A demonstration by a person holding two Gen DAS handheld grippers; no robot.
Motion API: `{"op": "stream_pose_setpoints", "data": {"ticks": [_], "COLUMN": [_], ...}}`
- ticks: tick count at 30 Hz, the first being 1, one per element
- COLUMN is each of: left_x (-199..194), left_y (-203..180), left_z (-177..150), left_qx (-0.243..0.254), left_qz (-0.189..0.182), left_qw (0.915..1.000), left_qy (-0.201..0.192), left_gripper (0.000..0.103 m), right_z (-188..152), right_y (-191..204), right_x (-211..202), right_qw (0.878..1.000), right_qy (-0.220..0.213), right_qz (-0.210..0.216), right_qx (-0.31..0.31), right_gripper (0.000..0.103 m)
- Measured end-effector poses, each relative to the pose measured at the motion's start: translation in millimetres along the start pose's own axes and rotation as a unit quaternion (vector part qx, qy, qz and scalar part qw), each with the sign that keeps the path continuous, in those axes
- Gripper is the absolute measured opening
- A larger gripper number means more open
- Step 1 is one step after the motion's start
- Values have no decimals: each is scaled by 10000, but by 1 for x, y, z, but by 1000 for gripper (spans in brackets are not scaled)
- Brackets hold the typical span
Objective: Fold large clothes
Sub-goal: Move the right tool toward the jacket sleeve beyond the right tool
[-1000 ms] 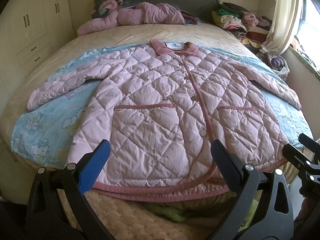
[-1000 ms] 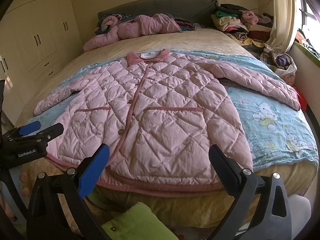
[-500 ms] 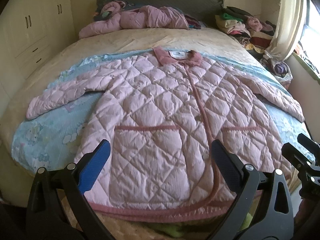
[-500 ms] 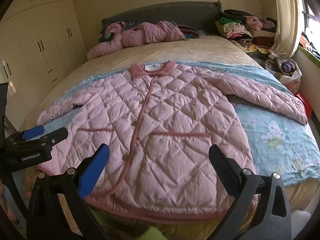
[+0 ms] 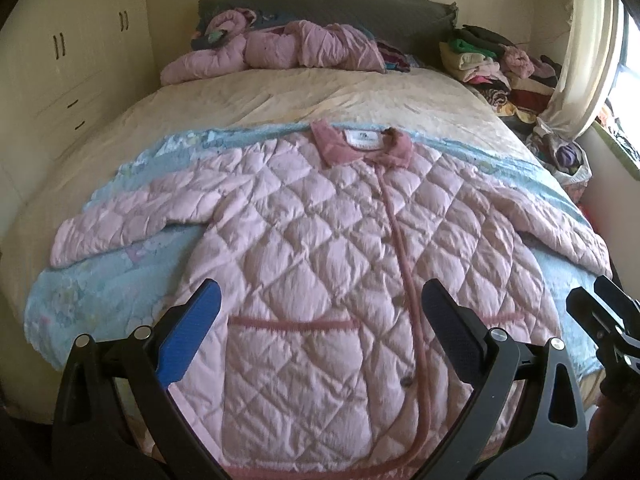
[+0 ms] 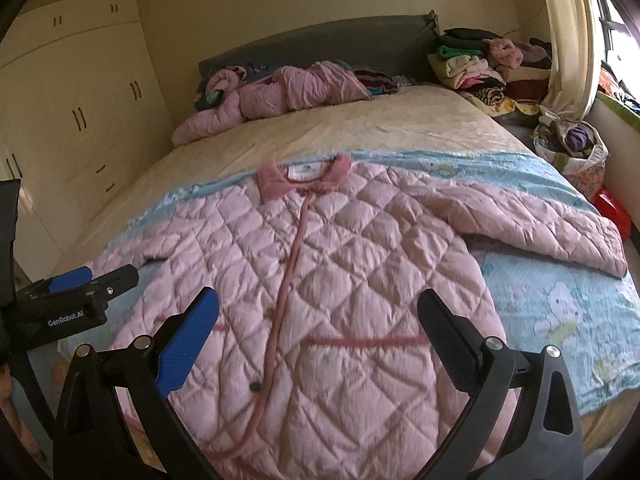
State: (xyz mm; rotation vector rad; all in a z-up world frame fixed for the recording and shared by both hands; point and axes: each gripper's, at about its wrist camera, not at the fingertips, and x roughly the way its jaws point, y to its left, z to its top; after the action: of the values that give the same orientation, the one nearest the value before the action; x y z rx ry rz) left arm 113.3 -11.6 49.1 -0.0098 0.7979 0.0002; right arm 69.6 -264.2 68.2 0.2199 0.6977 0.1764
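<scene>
A large pink quilted jacket lies flat, front up, on a light blue blanket on the bed, collar toward the headboard, both sleeves spread out. It also shows in the right wrist view. My left gripper is open and empty, hovering over the jacket's lower left pocket. My right gripper is open and empty, over the lower right front of the jacket. The right gripper shows at the edge of the left wrist view, and the left gripper shows in the right wrist view.
Another pink jacket lies crumpled by the grey headboard. Stacked folded clothes sit at the back right. A curtain and a bag of clothes are at the right. Wardrobes line the left wall.
Both grippers have moved forward and up over the jacket's hem, which now sits under the fingers. Both stay open. The jacket has not moved.
</scene>
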Motion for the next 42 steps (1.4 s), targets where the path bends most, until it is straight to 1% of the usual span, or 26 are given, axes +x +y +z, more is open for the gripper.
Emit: {"op": "stream_pose_setpoints", "data": {"ticks": [9,18,21,24,29,32,34,35,36,37,38,40,42], "left_x": [6,27,34,44,54,60,69,73,77,82,90,102,119], "left_y": [-19,-47,-60,-69,-76,-80,-82,-84,-86,-89,-95,-102,-110], "left_z": [54,103,121,142,178,190,195,195,196,196,194,190,183], "left_qx": [154,343,465,549,369,255,106,56,31,34,93,159,216], "left_qz": [11,-188,-345,-373,-475,-553,-724,-782,-795,-784,-773,-699,-648], "left_qw": [9997,9991,9981,9976,9975,9971,9961,9956,9955,9957,9959,9965,9972], "left_qy": [-185,-191,-212,-187,-383,-464,-488,-511,-510,-496,-464,-422,-308], "left_gripper": [94,94,94,94,94,94,94,94,94,94,94,94,94], "right_z": [44,89,108,130,170,187,191,192,191,190,187,179,170], "right_y": [-11,-31,-43,-59,-90,-116,-133,-146,-154,-163,-174,-195,-214], "right_x": [9,12,14,17,21,25,31,35,39,43,47,55,64], "right_qw": [9995,9976,9963,9946,9906,9863,9839,9817,9805,9794,9775,9737,9697], "right_qy": [-211,-531,-623,-688,-819,-911,-932,-883,-868,-848,-788,-725,-637], "right_qz": [106,138,127,125,-52,-211,-343,-522,-575,-630,-808,-992,-1043], "right_qx": [211,430,585,772,1090,1359,1487,1606,1666,1721,1783,1920,2114], "right_gripper": [99,99,99,99,99,99,99,99,99,99,99,99,99]}}
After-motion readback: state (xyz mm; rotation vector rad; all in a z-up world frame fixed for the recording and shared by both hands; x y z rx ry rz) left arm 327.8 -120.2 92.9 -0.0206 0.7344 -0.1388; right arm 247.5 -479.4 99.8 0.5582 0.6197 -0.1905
